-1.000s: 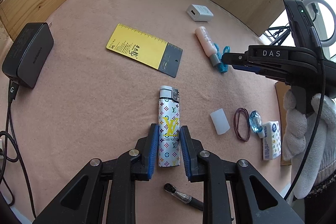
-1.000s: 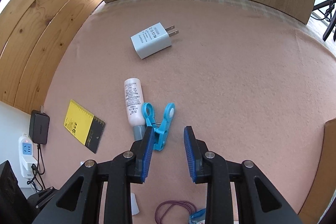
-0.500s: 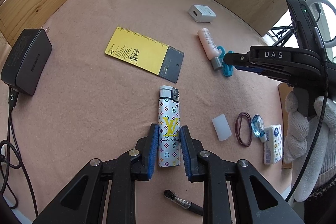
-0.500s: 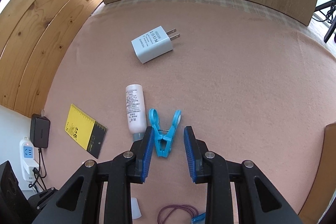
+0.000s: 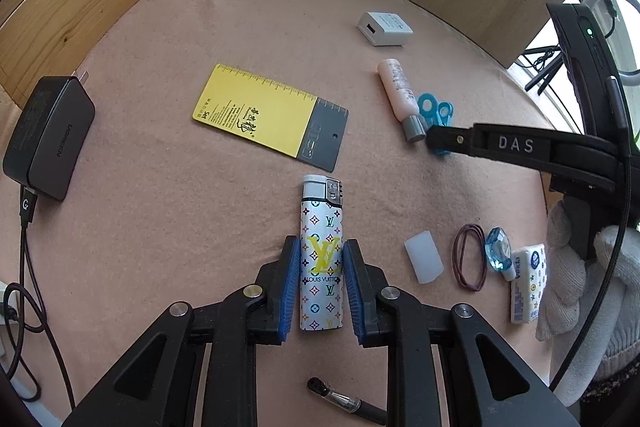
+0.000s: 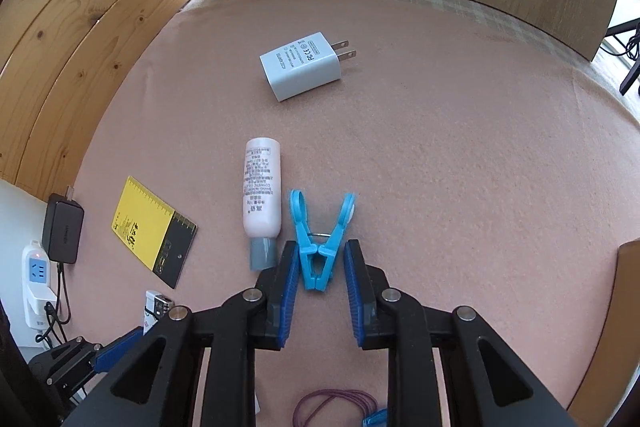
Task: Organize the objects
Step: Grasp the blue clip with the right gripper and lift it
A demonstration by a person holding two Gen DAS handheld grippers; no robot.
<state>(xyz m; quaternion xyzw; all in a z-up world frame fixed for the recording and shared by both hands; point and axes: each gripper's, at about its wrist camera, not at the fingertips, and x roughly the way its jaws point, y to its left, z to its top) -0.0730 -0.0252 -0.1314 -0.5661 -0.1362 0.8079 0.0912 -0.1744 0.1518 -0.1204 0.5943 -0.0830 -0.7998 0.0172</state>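
Observation:
A white lighter (image 5: 322,259) with coloured logos lies on the pink felt between the blue pads of my left gripper (image 5: 322,281); the pads stand close at its sides, with a thin gap on each, so the gripper is open. A blue clothes peg (image 6: 320,247) lies between the open pads of my right gripper (image 6: 321,291), untouched, handles pointing away. The peg (image 5: 434,111) and the right gripper (image 5: 430,139) also show in the left wrist view. A pale pink tube (image 6: 262,203) with a grey cap lies just left of the peg.
On the felt: a white plug adapter (image 6: 306,71), a yellow-and-grey ruler card (image 5: 272,117), a black charger (image 5: 48,137), a white cap (image 5: 423,262), a brown rubber band (image 5: 470,257), a blue gem (image 5: 497,250), a tissue packet (image 5: 528,283), a black pen (image 5: 348,401). Wooden walls stand behind.
My right gripper has moved forward so the blue peg now lies between its pads. My left gripper stays around the lighter.

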